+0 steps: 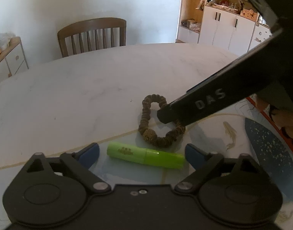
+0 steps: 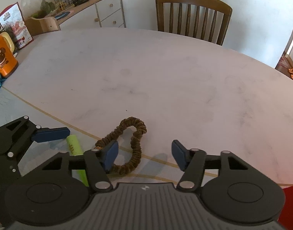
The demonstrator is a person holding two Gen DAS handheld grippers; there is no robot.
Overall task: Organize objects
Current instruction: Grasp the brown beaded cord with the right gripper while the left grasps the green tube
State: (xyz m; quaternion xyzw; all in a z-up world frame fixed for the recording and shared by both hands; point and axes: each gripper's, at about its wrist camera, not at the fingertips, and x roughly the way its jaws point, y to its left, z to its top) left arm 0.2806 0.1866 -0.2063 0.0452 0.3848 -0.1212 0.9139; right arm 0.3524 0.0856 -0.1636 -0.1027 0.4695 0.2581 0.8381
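Note:
A brown scrunchie (image 2: pixel 137 147) lies flat on the white table (image 2: pixel 165 80), also visible in the left wrist view as a brown scrunchie (image 1: pixel 146 118). My right gripper (image 2: pixel 144 157) is open just above it; its left pad (image 2: pixel 110 157) covers one strand of the loop. That gripper's black finger (image 1: pixel 204 105) reaches in from the right in the left wrist view. A lime green tube (image 1: pixel 145 157) lies on its side between the blue fingers of my open left gripper (image 1: pixel 141 153), not gripped. The same green tube (image 2: pixel 74 145) shows beside a left-gripper finger (image 2: pixel 50 134).
A wooden chair (image 2: pixel 193 17) stands at the table's far side. A sideboard (image 2: pixel 108 9) with clutter is at the back left, with an orange canister (image 2: pixel 2 57) and snack bag (image 2: pixel 16 26) at the table's left edge. A blue speckled mat (image 1: pixel 271 159) lies at the right.

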